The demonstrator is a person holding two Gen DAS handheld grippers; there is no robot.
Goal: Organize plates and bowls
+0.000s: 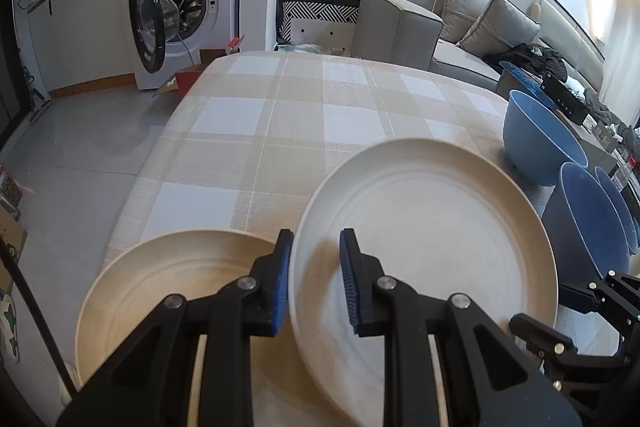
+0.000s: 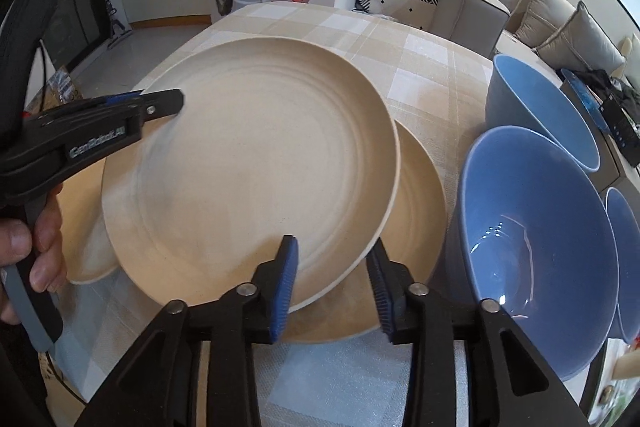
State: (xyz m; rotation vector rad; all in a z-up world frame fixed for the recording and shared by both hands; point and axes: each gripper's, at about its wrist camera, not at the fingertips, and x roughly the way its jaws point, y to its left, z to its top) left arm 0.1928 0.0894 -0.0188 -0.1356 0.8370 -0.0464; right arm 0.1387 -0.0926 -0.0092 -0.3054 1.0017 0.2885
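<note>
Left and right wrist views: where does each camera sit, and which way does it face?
Left wrist: on the left gripper, looking down across the table toward the washing machine; the gripper clamps the top plate's rim.
Right wrist: on the right gripper, open at the plate's near rim, facing likewise; the left hand holding the left gripper shows at left.
Shared: top plate, blue bowls, washing machine.
</note>
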